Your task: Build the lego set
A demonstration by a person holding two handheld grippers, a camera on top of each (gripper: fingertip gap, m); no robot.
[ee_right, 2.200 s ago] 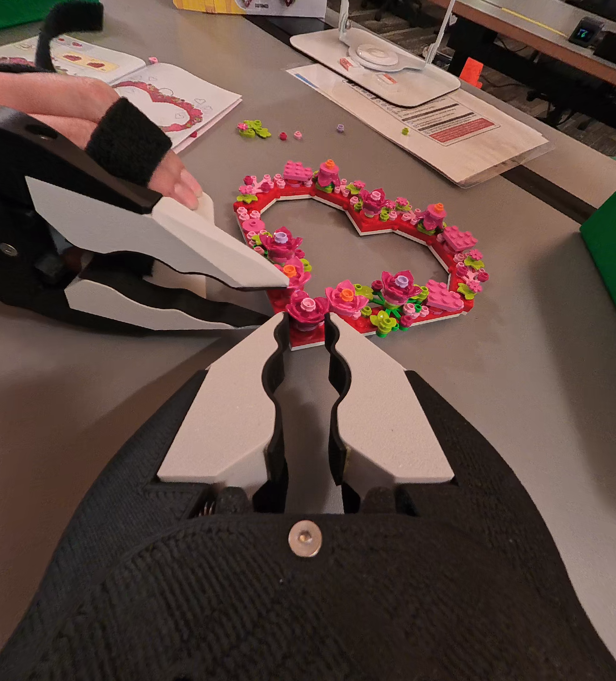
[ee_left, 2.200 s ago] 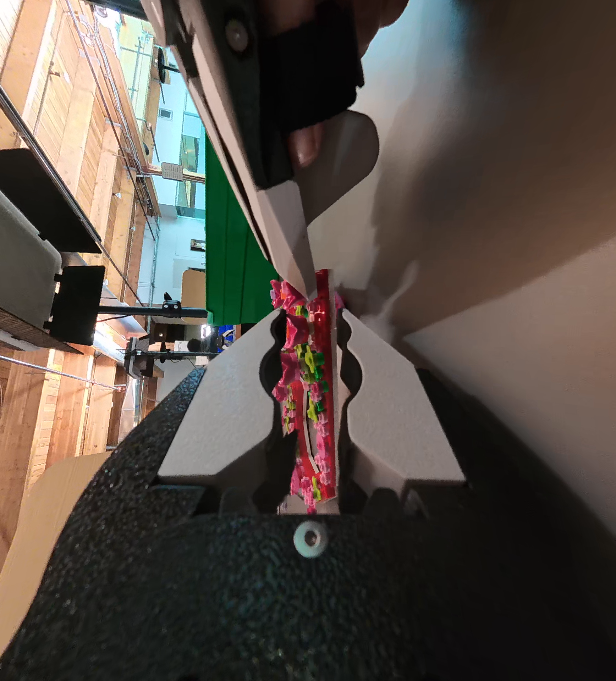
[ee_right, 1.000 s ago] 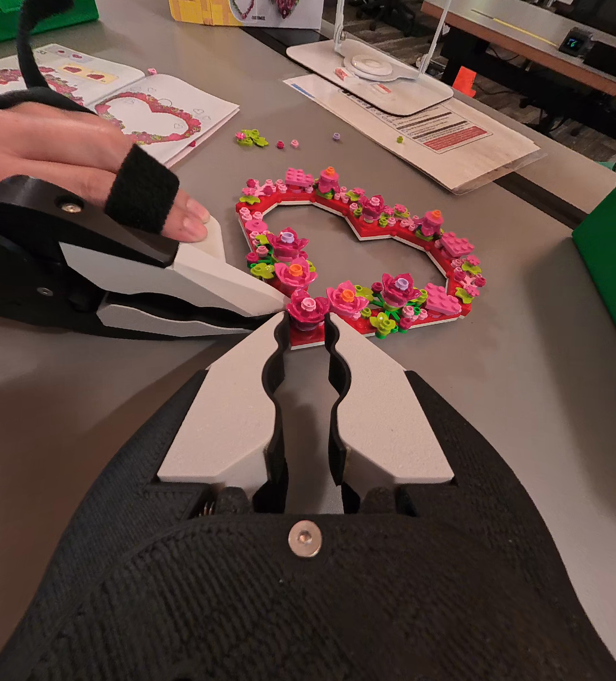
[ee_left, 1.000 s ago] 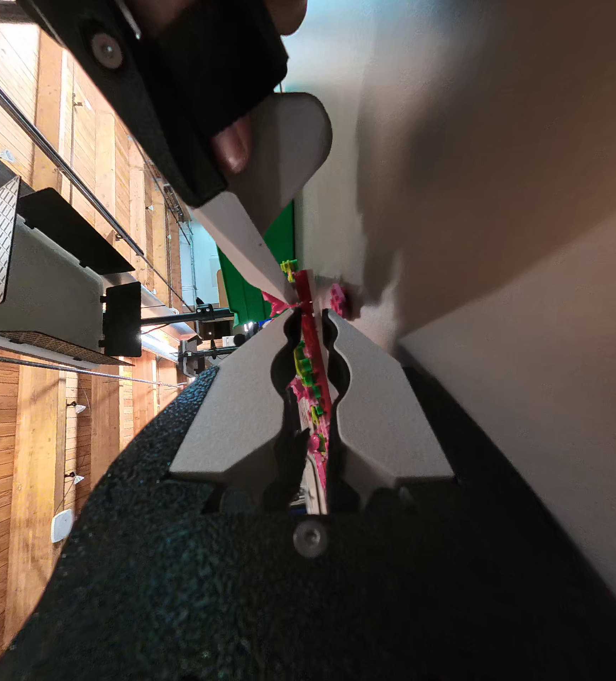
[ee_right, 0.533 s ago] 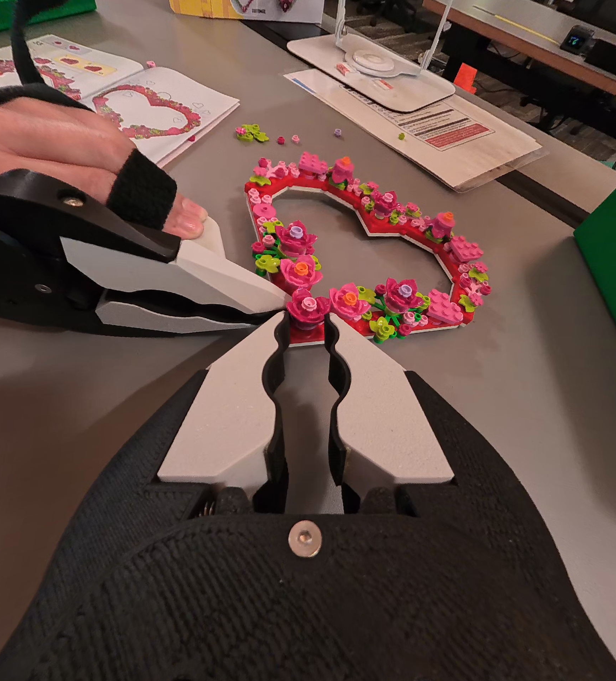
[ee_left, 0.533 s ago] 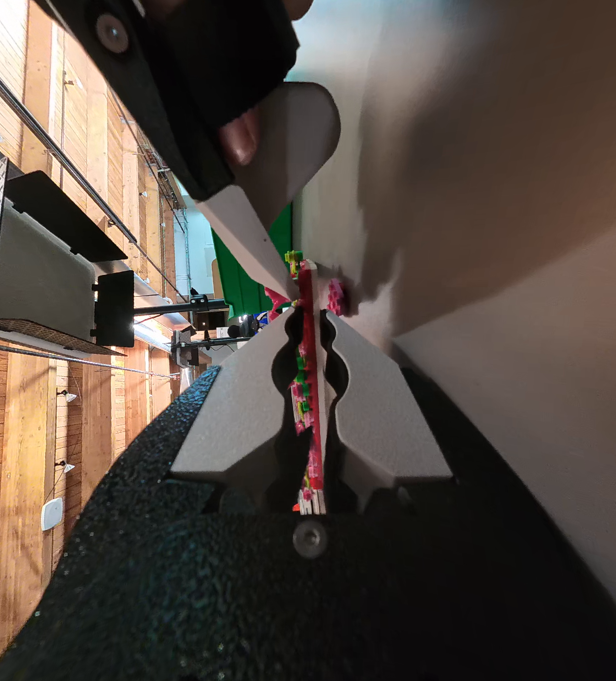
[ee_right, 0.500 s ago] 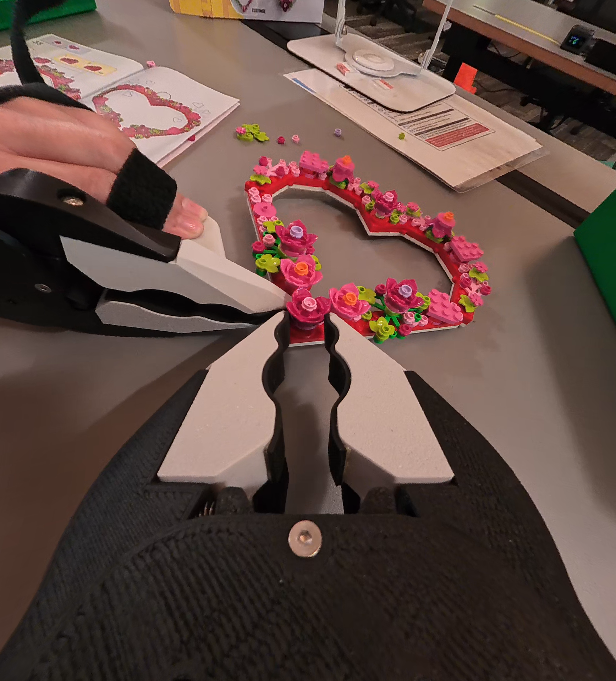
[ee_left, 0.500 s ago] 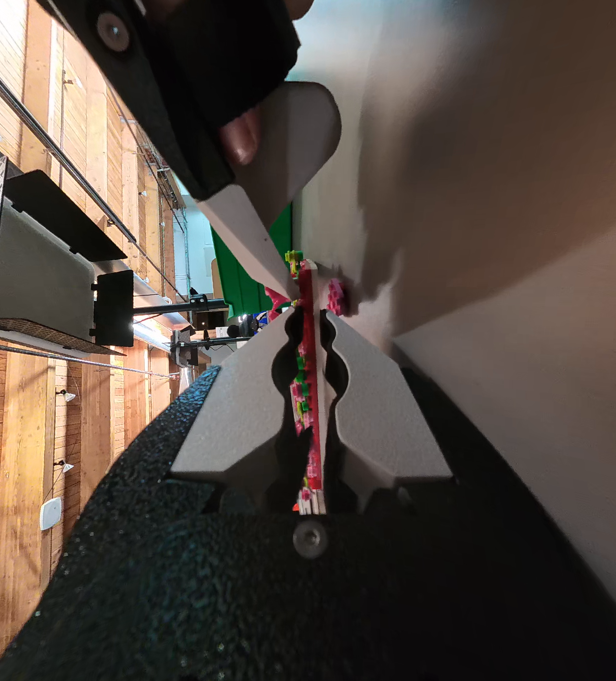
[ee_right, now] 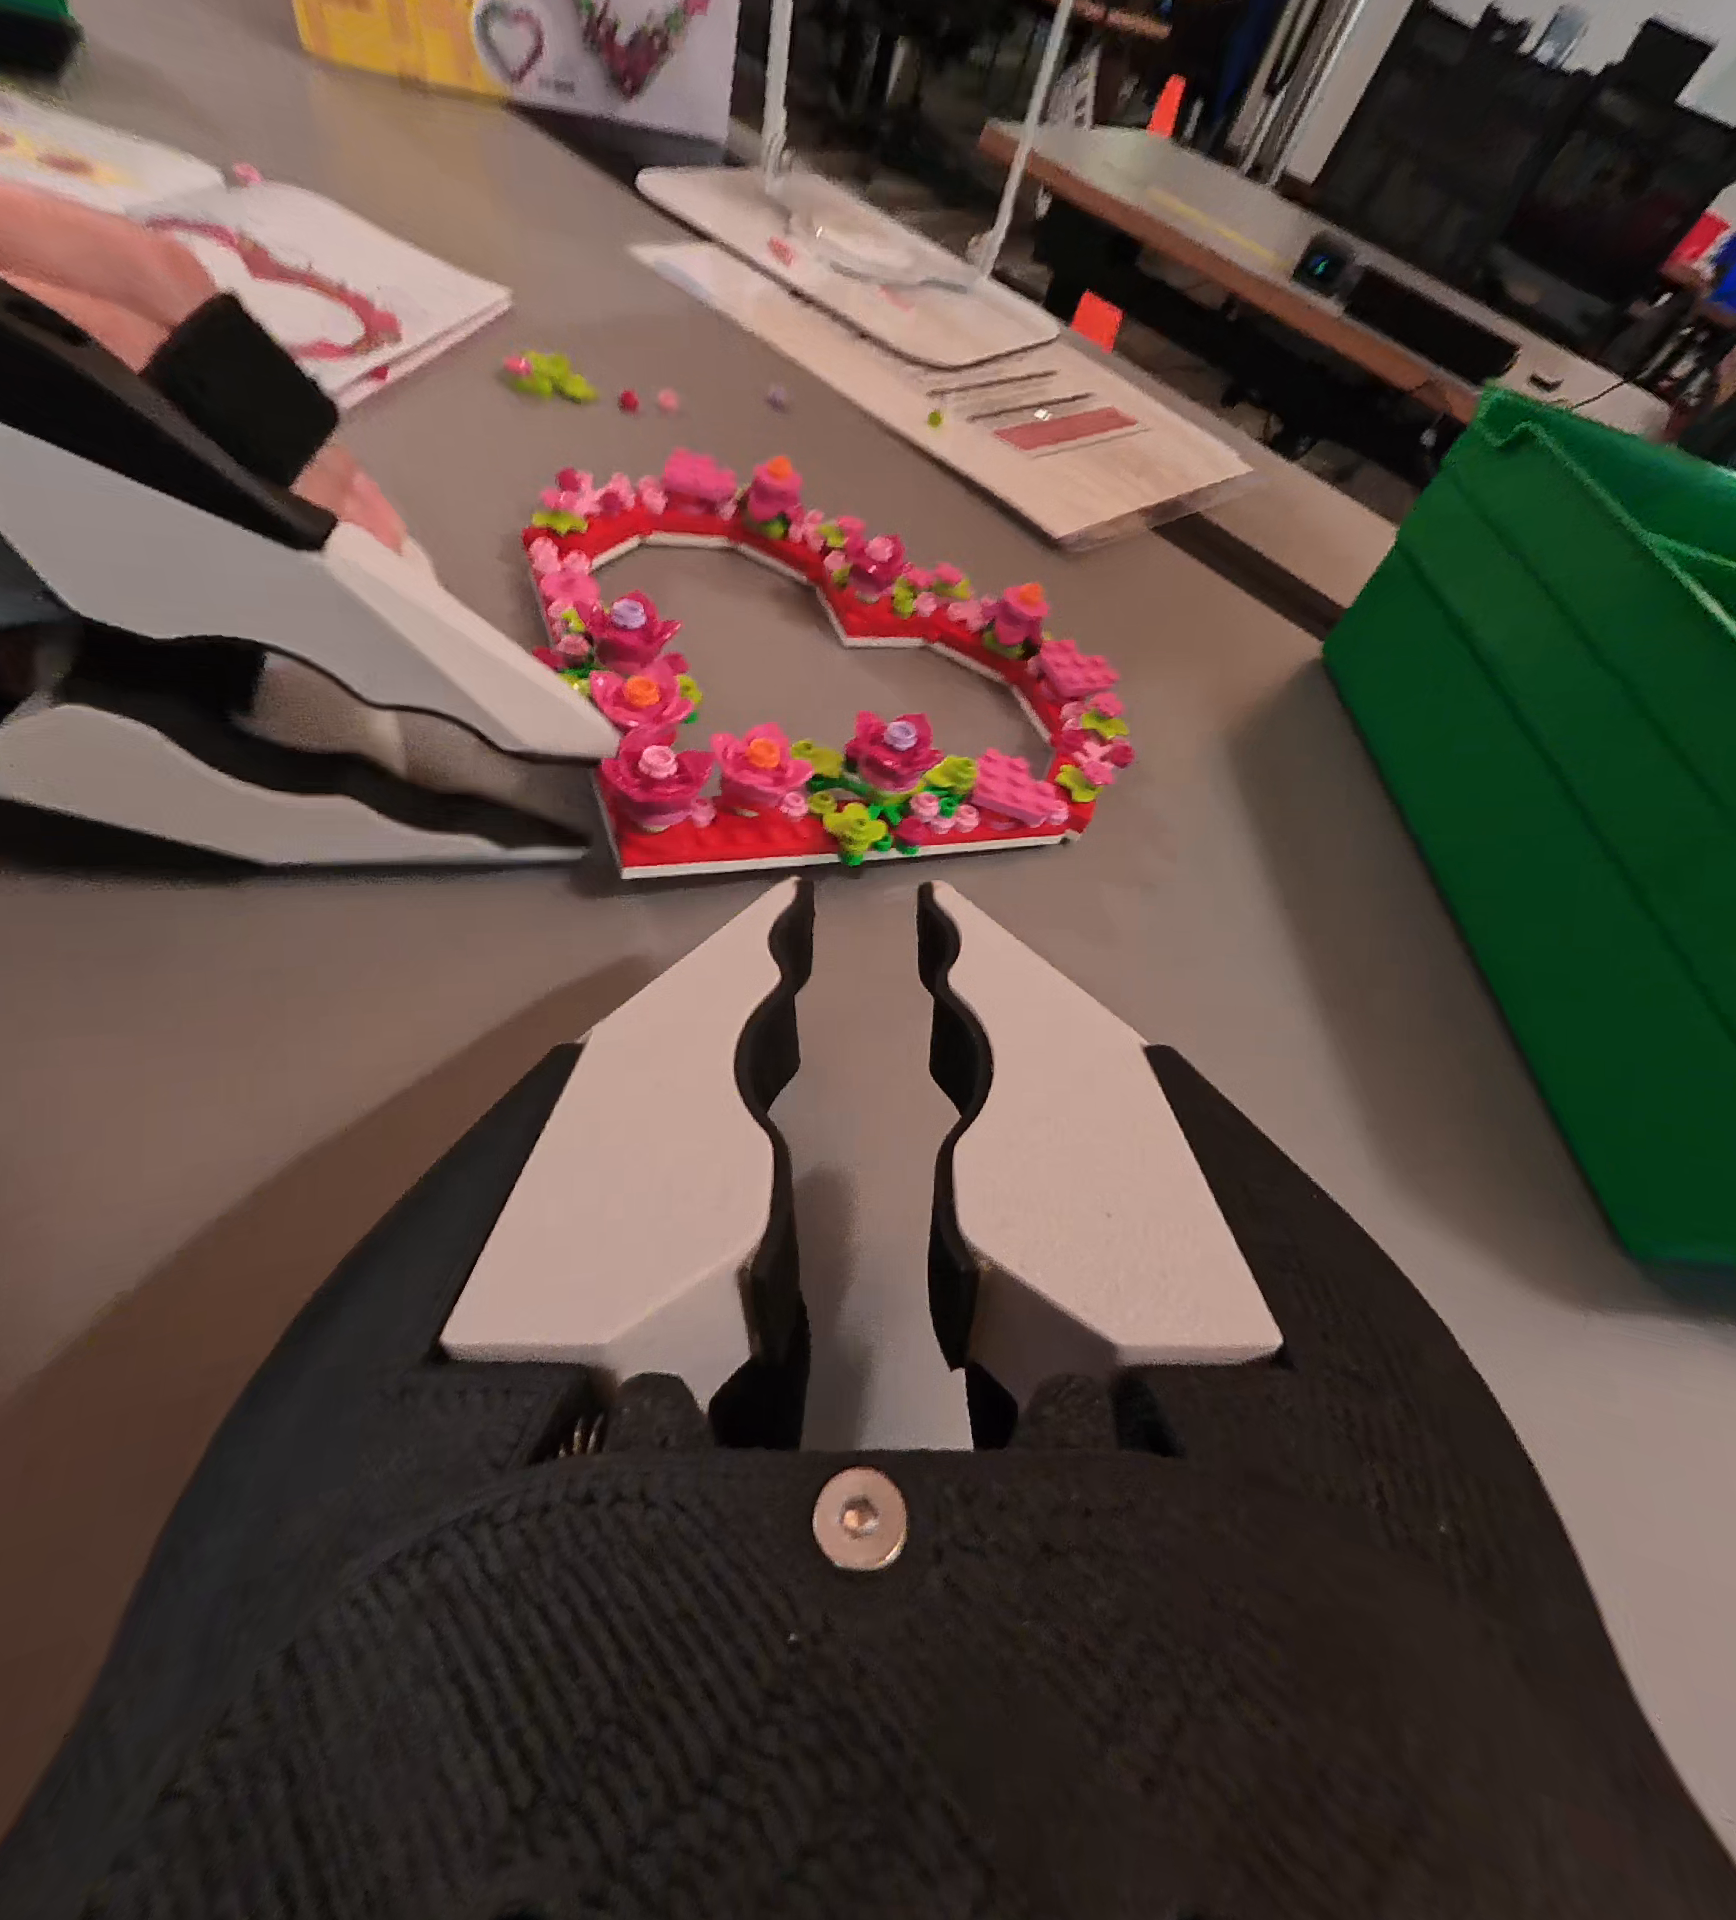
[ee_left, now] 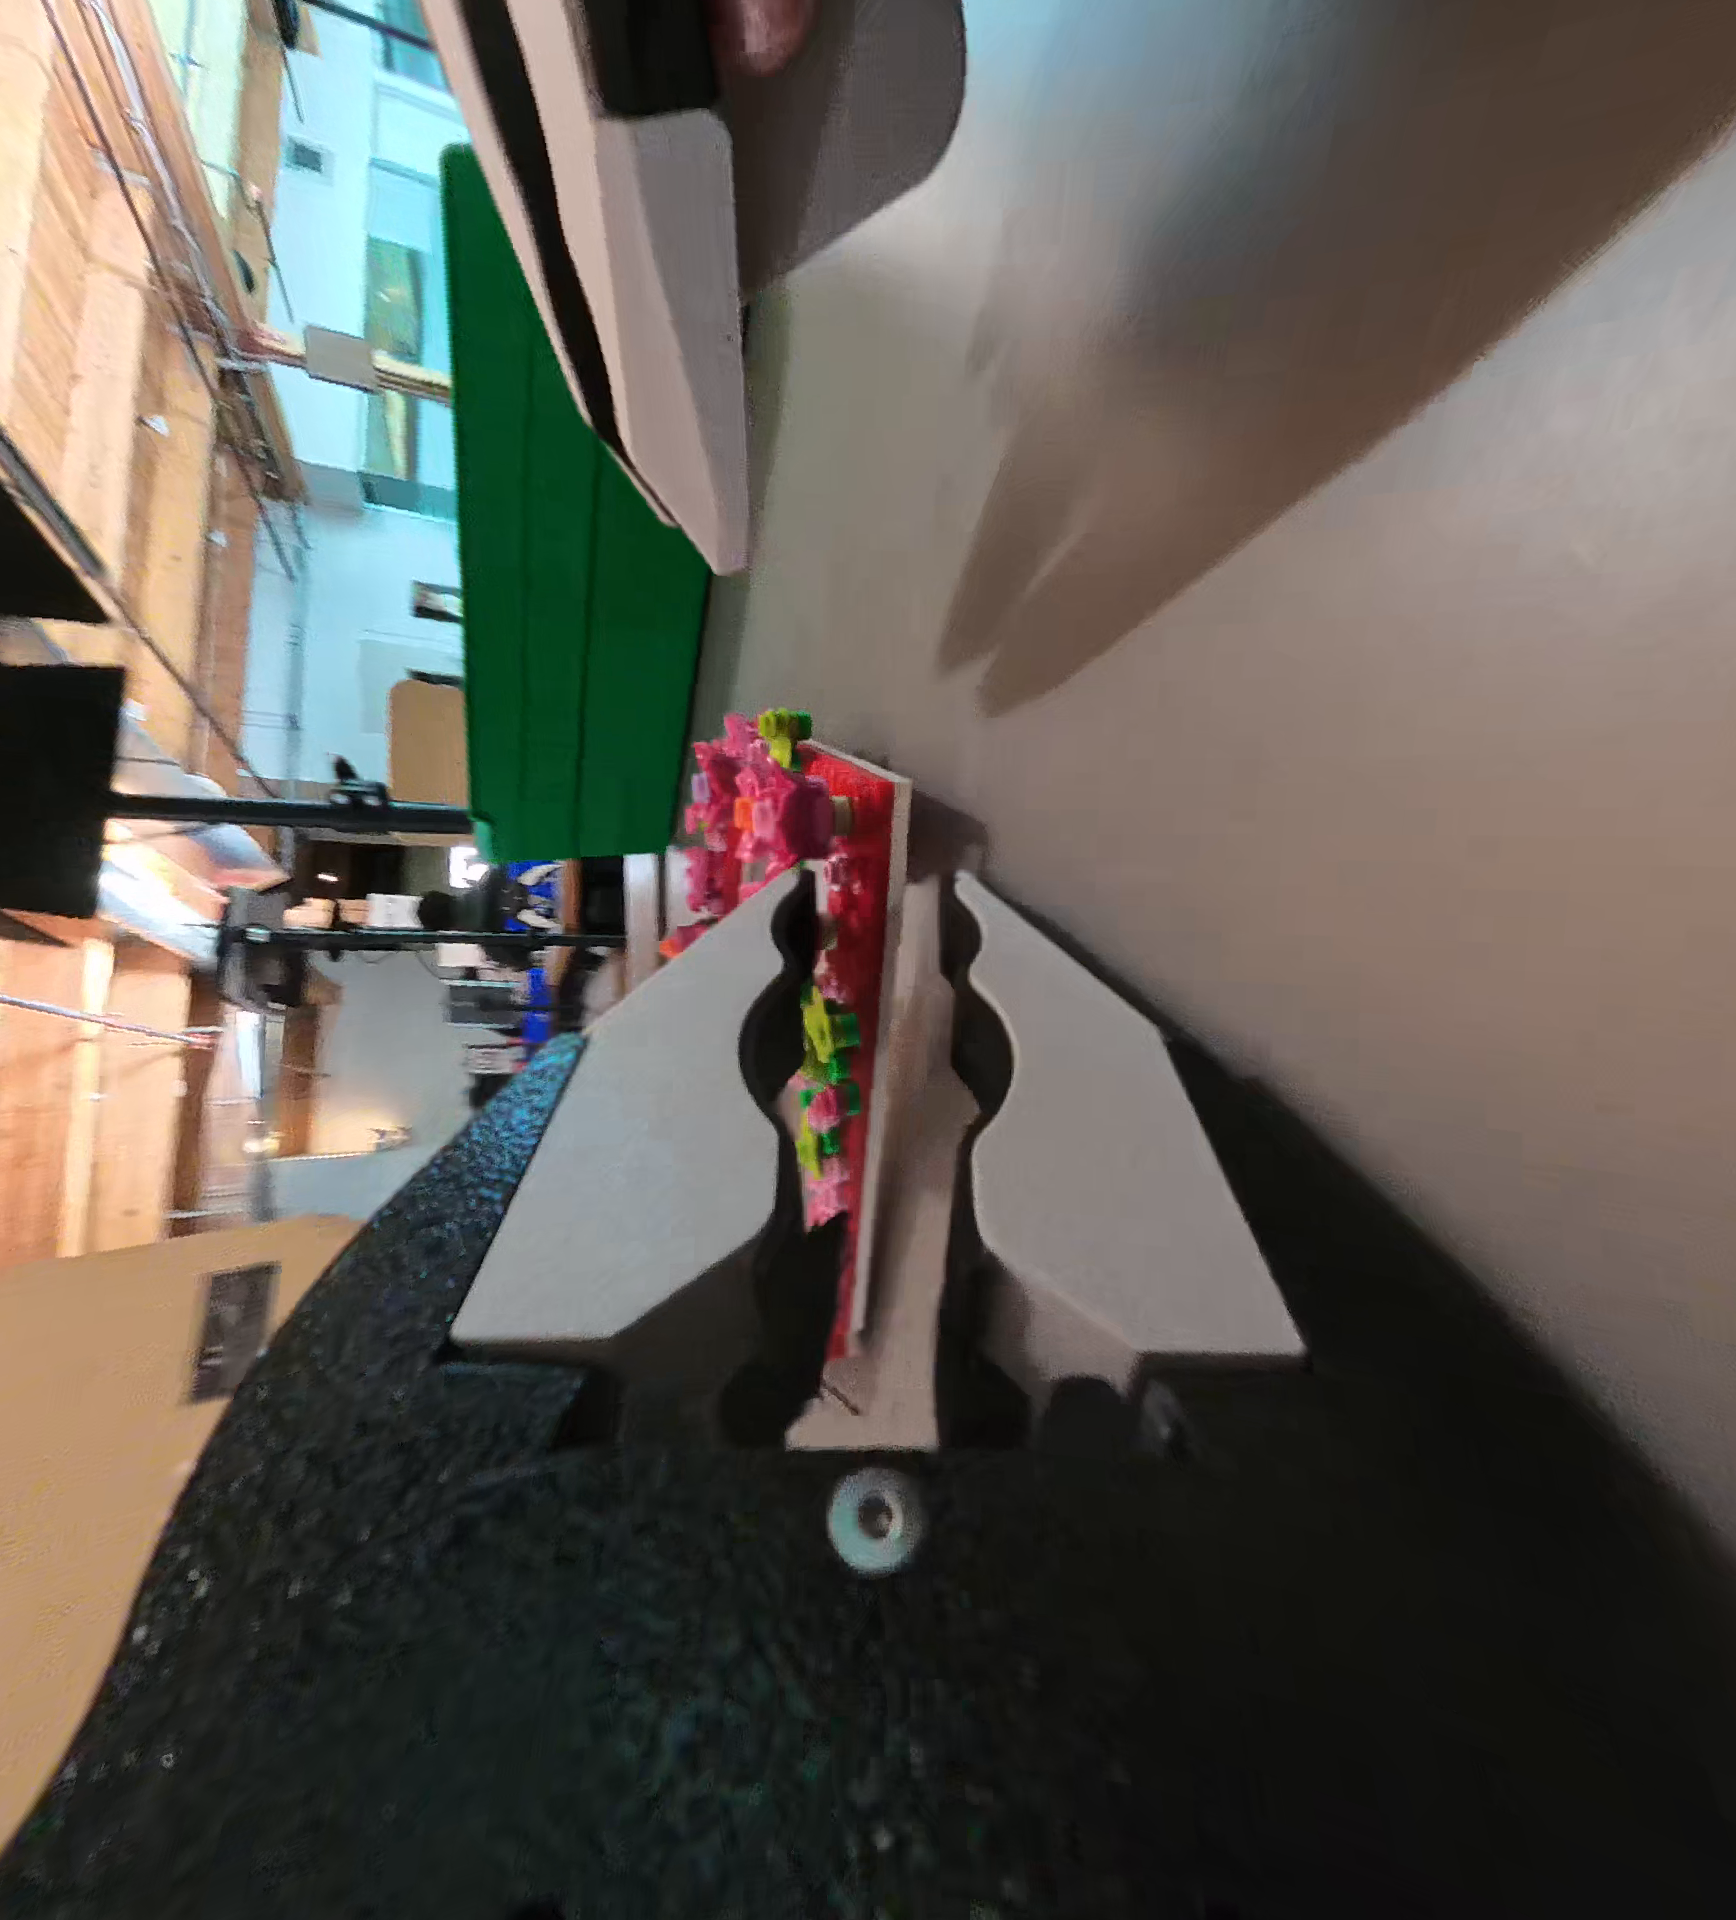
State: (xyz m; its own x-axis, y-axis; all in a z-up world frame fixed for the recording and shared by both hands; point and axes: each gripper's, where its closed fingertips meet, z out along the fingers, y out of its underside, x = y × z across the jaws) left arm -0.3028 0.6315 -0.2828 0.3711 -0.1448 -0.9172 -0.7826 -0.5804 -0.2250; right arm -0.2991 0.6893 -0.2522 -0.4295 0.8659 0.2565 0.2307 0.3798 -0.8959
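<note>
Both tongs stand released: the right tongs hover empty at frame centre just short of the heart wreath, while the left tongs straddle its near-left corner without clamping. It lies flat on the grey bench, mid-frame. Assembly looks nearly finished; next calls for fetching the loose pieces at upper left.

Heart-shaped red brick frame on a white base layer, studded with pink, magenta and lime flowers (orange and lilac centres); plain grey tabletop; solid green plastic bin.
</note>
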